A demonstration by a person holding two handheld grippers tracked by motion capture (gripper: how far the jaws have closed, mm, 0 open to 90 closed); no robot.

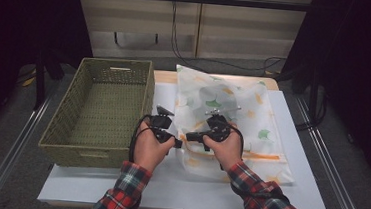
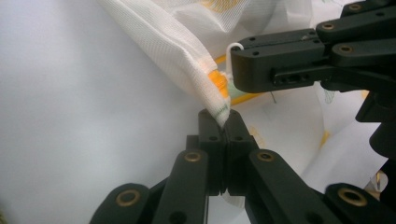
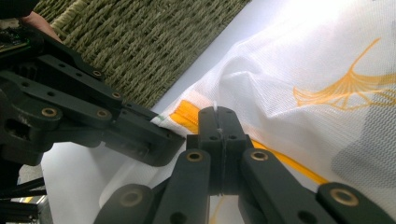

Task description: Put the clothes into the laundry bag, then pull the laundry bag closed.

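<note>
While both claws sit close together at the near-left corner of the mesh bag [image 1: 232, 123], most of the white tabletop [image 1: 297, 193] around them is bare, so the near strip and the right side give plenty of room to move. On the left it's tighter: the wicker basket [image 1: 98, 110] stands right beside the bag, its right wall just next to the bag's left edge, and part of the basket hangs past the tabletop's left edge.

Basket looks like it has nothing in it, just the woven floor. The bag is white mesh with ginkgo leaf prints and an orange zipper [image 3: 187, 116] along its near edge; can't tell what's inside.

Left claw [image 2: 223, 119] is pressed together on the corner of the bag's mesh, right at the zipper's end. Right claw [image 3: 218, 114] is pressed together too, clamped on the zipper line just beside the other one; the 2 claws nearly touch.

The bag lies mostly flat, long axis running from near to far, with the zipper edge across the near end and that pinched corner lifted a bit.
</note>
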